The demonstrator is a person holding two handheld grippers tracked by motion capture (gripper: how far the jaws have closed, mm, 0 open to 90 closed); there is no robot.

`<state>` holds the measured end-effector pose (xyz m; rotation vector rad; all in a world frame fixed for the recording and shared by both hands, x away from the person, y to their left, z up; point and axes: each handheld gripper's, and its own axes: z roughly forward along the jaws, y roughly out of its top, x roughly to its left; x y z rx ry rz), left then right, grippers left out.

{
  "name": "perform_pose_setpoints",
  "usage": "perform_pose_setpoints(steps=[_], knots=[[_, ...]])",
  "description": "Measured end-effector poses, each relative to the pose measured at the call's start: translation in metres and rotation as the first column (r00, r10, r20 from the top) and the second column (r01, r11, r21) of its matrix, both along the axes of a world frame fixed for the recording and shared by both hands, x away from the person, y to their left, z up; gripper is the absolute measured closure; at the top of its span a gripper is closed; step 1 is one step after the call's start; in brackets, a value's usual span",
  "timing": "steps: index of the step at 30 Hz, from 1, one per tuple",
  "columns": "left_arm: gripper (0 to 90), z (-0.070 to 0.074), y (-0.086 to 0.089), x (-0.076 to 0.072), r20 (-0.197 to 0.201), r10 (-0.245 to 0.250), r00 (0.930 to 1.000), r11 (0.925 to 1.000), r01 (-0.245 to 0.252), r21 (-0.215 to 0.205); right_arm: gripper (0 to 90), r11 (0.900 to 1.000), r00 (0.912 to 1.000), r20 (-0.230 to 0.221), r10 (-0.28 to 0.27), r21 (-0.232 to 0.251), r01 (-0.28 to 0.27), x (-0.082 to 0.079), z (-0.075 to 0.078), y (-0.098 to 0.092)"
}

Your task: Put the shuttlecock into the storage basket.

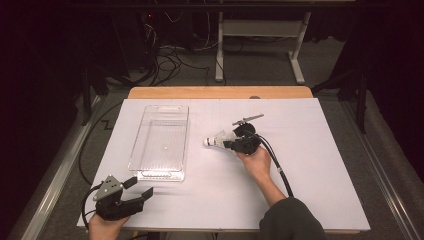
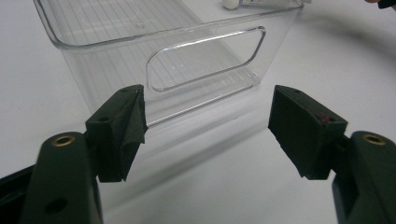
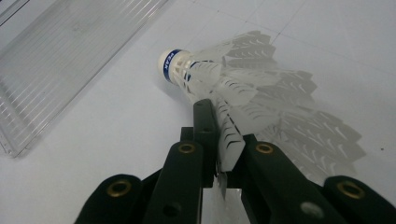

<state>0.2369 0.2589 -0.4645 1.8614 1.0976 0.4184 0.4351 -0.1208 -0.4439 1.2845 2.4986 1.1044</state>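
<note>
Right gripper view showed the right gripper [image 3: 219, 154] clenched on the feather skirt of a white shuttlecock [image 3: 224, 84], whose cork tip pointed toward the clear plastic bin [image 3: 56, 70]. From the high view, the shuttlecock [image 1: 216, 141] lay on the white table [image 1: 310, 190], just right of the bin [image 1: 161, 142]. The left gripper [image 1: 137, 187] rested near the bin's near end, jaws spread wide with nothing between them.

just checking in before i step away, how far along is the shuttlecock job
Early. Done: the right tongs have pinched the shuttlecock by its feather skirt; it lies on the white table, cork end toward the clear bin. In hand: that grip. Left, probably: lifting it and moving it over to the bin, which has nothing inside. The left tongs wait open near the bin's handle end.
</note>
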Motion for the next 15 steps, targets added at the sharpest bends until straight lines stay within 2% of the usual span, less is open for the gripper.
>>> perform_pose_setpoints(steps=[15], knots=[[28.8, 0.0, 0.0, 0.0001, 0.0, 0.0, 1.0, 1.0, 0.0, 0.0, 89.0, 1.0, 1.0, 0.0, 0.004, 0.004, -0.004, -0.0008, 0.002, -0.0018]])
